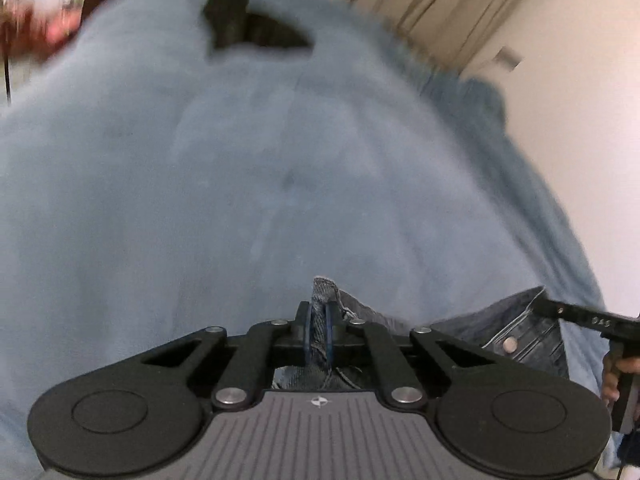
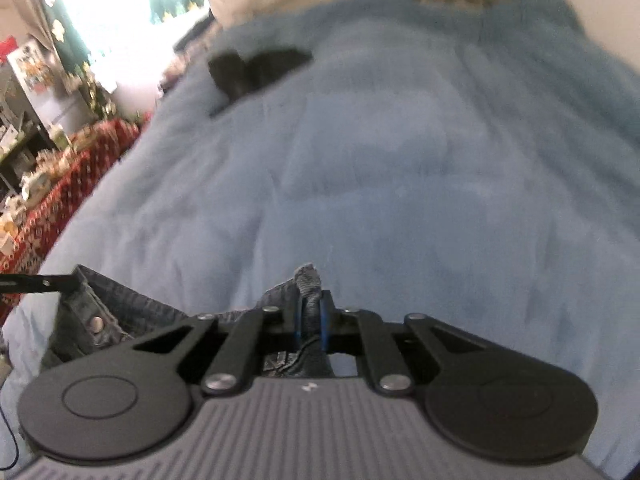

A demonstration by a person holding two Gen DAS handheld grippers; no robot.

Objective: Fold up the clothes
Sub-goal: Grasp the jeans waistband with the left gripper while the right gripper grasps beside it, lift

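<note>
Jeans waistband edge pinched in left tongs and right tongs; blue blanket beyond.

Hardly any writing can be read. In the left wrist view, the other gripper's black finger at the right edge bears small pale characters, too blurred to make out. A small white pinwheel-like emblem sits on the grey ribbed body of the left gripper, and a similar pale mark shows on the right gripper's grey body, smeared beyond reading; neither carries letters or numbers.
</note>
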